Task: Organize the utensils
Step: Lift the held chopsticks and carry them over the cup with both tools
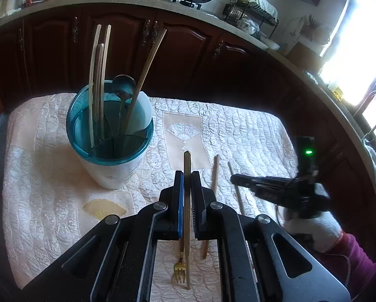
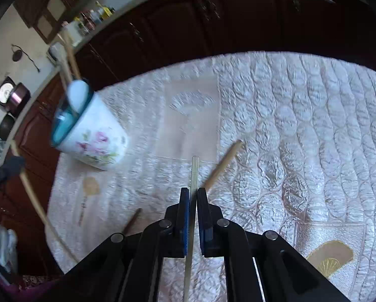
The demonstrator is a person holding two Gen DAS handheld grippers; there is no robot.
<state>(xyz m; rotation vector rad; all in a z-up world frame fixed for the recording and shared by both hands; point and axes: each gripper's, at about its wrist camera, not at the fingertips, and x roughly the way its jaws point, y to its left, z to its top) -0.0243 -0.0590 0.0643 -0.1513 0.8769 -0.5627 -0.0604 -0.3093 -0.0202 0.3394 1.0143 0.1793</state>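
A white floral utensil holder with a teal rim (image 1: 110,136) stands on the quilted cloth and holds several chopsticks and a spoon (image 1: 123,85); it also shows in the right wrist view (image 2: 92,130). My left gripper (image 1: 187,176) is shut on a brown chopstick (image 1: 187,161), right of the holder. My right gripper (image 2: 193,193) is shut on a pale chopstick (image 2: 195,171); it shows in the left wrist view (image 1: 238,178) low over the cloth. A wooden chopstick (image 1: 215,173) lies on the cloth between them, also in the right wrist view (image 2: 224,162). A gold fork (image 1: 179,273) lies under my left gripper.
The quilted white cloth (image 1: 238,130) covers the table. Dark wooden cabinets (image 1: 188,50) run behind it under a counter with a stove and a dish rack (image 1: 250,15). A gloved hand (image 1: 311,226) holds the right gripper. Another dark utensil (image 2: 132,220) lies left of my right gripper.
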